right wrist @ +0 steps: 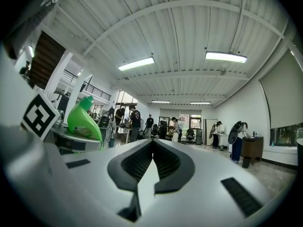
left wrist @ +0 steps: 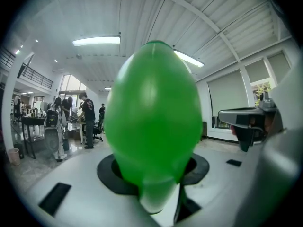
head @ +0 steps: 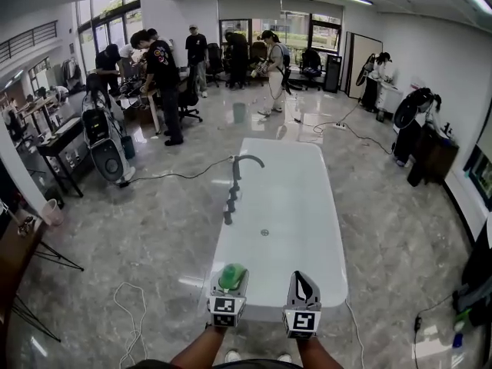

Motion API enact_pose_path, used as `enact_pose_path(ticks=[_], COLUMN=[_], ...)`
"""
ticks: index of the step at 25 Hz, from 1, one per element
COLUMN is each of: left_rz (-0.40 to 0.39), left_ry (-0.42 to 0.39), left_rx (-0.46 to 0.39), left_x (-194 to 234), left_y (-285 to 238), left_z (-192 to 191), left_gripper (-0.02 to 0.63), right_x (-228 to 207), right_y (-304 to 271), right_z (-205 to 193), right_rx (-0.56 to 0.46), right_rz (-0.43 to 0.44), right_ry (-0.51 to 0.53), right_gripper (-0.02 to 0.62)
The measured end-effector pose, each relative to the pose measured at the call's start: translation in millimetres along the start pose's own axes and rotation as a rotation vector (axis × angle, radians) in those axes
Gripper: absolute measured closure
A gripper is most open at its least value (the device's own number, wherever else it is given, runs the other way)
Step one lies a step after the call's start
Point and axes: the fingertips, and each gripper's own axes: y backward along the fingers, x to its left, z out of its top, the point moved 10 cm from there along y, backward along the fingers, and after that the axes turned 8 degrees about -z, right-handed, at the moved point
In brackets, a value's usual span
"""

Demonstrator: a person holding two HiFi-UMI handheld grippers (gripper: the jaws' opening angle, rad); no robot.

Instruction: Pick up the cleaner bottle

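Observation:
The cleaner bottle (head: 231, 276) is bright green with a rounded body, and my left gripper (head: 229, 284) is shut on it, held up over the near end of the white bathtub (head: 307, 229). In the left gripper view the bottle (left wrist: 154, 112) fills the middle and stands between the two jaws of the left gripper (left wrist: 154, 178). My right gripper (head: 304, 287) hangs just to the right, shut and empty. In the right gripper view the right gripper (right wrist: 151, 148) has its pads meeting, and the bottle (right wrist: 84, 119) shows at the left.
A grey faucet (head: 237, 177) rises from the tub's left rim. Cables (head: 131, 314) lie on the glossy floor at the left. Several people (head: 163, 83) stand by desks and chairs at the far end. A stand with equipment (head: 104, 148) is at the left.

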Motion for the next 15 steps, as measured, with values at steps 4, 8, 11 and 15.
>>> enact_pose_path(ticks=[4, 8, 11, 15], left_rz=[0.001, 0.02, 0.023, 0.017], left_ry=[-0.002, -0.013, -0.014, -0.015], left_rx=[-0.02, -0.031, -0.034, -0.048], left_x=[-7.7, -15.8, -24.8, -33.7], left_y=[-0.4, 1.0, 2.9, 1.9], left_z=[9.0, 10.7, 11.4, 17.6], left_gripper=[0.419, 0.419, 0.419, 0.419], right_x=[-6.8, -15.1, -21.2, -29.0], right_y=[-3.8, -3.6, 2.8, 5.0], right_z=[6.4, 5.4, 1.7, -0.6], right_rx=[-0.009, -0.013, -0.004, -0.003], right_rz=[0.013, 0.024, 0.025, 0.021], right_ry=[0.007, 0.004, -0.006, 0.008], right_gripper=[0.578, 0.578, 0.578, 0.578])
